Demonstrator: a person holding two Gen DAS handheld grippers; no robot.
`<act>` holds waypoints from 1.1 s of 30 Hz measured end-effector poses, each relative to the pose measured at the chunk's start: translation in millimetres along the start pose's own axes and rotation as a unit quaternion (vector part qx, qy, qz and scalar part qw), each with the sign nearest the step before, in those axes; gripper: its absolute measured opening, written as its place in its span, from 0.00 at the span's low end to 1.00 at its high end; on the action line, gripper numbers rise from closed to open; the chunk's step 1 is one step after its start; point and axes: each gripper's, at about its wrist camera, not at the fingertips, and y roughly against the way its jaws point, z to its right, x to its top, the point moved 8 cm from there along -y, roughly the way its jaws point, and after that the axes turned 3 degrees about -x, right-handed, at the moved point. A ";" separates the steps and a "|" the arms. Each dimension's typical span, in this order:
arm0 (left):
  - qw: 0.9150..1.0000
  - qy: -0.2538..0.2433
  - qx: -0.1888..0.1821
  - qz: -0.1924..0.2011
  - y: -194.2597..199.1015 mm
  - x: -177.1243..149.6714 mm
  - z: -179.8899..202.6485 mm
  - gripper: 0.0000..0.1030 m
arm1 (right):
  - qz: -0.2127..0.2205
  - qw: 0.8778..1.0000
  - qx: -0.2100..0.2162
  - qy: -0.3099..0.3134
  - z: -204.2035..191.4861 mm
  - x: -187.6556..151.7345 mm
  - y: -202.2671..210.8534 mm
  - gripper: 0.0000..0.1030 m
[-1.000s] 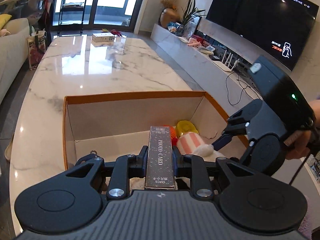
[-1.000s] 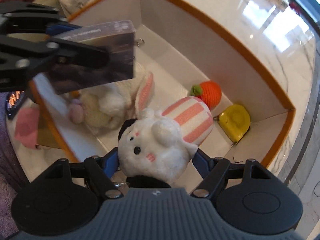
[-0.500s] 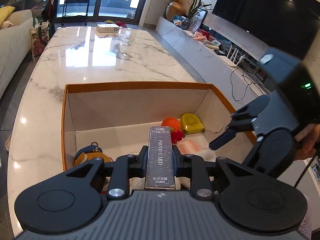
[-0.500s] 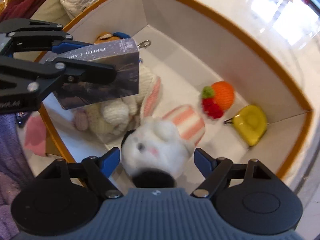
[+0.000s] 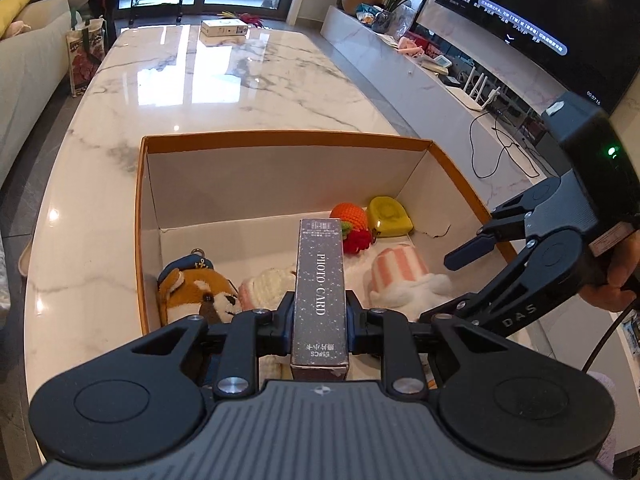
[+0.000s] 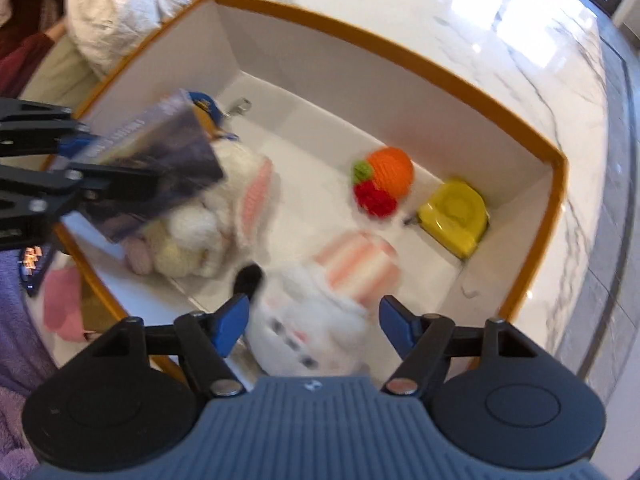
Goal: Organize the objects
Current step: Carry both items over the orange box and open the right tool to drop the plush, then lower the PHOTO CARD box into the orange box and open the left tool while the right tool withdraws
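My left gripper [image 5: 319, 314] is shut on a dark photo card box [image 5: 320, 280] and holds it above the near side of an orange-rimmed cardboard box [image 5: 280, 138]. My right gripper [image 6: 314, 322] is open and empty above the box's right side; it also shows in the left wrist view [image 5: 476, 246]. A white plush rabbit with a pink-striped body [image 6: 320, 304] lies in the box just below its open fingers. The box also holds a bear plush [image 5: 196, 288], a white bunny plush [image 6: 216, 224], a knitted orange fruit [image 6: 390, 172] and a yellow tape measure [image 6: 456, 214].
The box stands on a white marble table [image 5: 224, 88]. A small white carton [image 5: 224, 27] lies at the table's far end. A sofa [image 5: 28, 60] is on the left, a TV console [image 5: 440, 80] on the right. Pink and purple cloth [image 6: 60, 304] lies beside the box.
My right gripper has opened and let go of the striped rabbit, which now lies in the box, and has pulled back upward. My left gripper has risen a little with the photo card box.
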 end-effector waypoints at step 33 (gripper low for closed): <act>0.997 0.054 -0.044 0.034 10.5 14.1 9.6 0.25 | 0.070 0.997 -0.002 0.032 -27.8 16.0 18.7 0.47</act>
